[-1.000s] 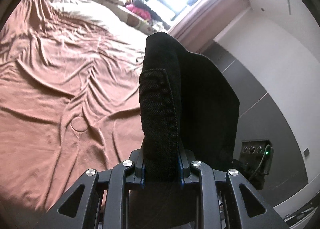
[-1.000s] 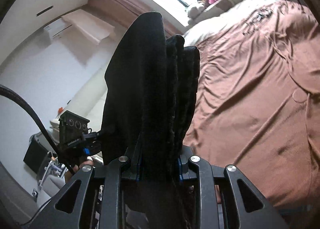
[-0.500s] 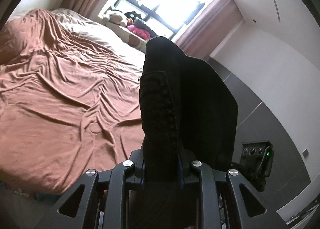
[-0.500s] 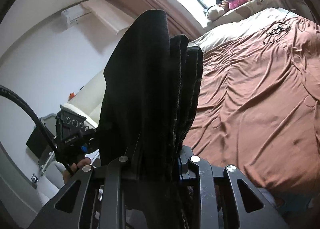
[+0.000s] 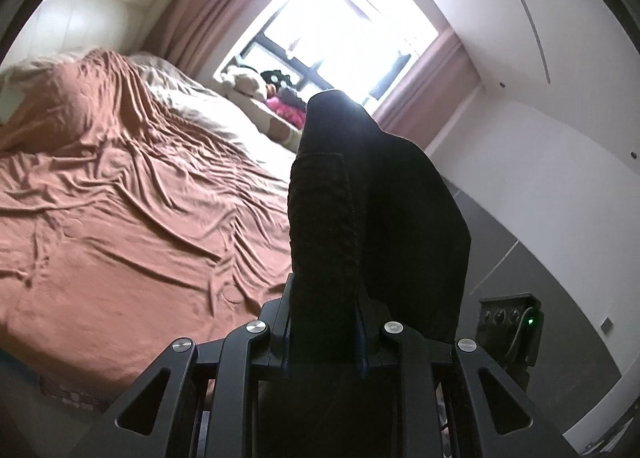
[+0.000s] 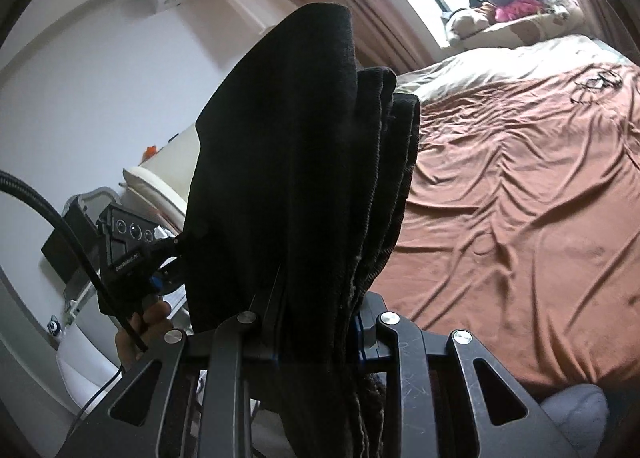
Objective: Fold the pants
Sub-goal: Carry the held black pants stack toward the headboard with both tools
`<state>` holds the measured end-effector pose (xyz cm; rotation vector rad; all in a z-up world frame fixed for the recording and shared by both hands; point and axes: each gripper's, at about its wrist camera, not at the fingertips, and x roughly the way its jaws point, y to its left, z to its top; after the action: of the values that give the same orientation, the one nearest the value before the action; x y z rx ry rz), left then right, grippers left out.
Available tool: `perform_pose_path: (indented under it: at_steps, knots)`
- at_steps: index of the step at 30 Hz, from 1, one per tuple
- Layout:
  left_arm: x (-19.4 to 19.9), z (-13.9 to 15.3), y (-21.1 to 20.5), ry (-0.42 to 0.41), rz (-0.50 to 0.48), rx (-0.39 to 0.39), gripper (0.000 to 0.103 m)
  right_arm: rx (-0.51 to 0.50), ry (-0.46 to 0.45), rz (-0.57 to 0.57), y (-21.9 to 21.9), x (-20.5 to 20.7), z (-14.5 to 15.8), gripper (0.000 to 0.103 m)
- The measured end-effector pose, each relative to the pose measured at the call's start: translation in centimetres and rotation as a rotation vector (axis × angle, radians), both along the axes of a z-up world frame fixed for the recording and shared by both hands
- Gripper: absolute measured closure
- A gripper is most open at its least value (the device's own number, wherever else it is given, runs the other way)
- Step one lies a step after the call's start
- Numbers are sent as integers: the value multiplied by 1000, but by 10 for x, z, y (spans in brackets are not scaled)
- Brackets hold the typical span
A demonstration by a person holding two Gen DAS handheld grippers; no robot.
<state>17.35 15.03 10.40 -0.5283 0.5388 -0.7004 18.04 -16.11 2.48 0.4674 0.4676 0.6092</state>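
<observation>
1. Above the rumpled brown bedspread [image 5: 120,225], we see both grippers higher than a second ago: each view now takes in more of the window [image 5: 352,29] and walls, less of the bed.
2. We note the black pants [image 5: 340,225] unchanged in both grips, bunched and standing up between the fingers as before.
3. We find the left gripper [image 5: 322,322] clamped narrowly on a thick seamed fold of the pants, pointing slightly downward across the bed.
4. We find the right gripper [image 6: 316,322] likewise closed on several stacked layers of the pants [image 6: 304,161], aimed a little below level.
5. At left in the right wrist view, we see the person's hand [image 6: 140,330] gripping the left tool's handle, its cable [image 6: 60,230] arcing past.
6. Beyond the bed, soft toys [image 5: 244,79] line the windowsill.
</observation>
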Motion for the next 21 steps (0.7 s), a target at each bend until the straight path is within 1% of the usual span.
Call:
perform_pose_path:
  at_steps: [4,7,9,16,21]
  knots:
    - [3,-1,31,-11,37,-18,79,-19,-13,11,25,16,8,81]
    - [-1,-1,52,-22,65,-28,79,-21,-21,26,45,20,7,81]
    - [0,-3,67,-28,83,-38,79,-17,-19,39,59,31,6,81]
    - [15,-20,124,-40,175,-74,79,-36,-7,78,102,65,0,81]
    - [26,-33,158,-19,220,-84,79,-64,-2,97,135,92,-2,81]
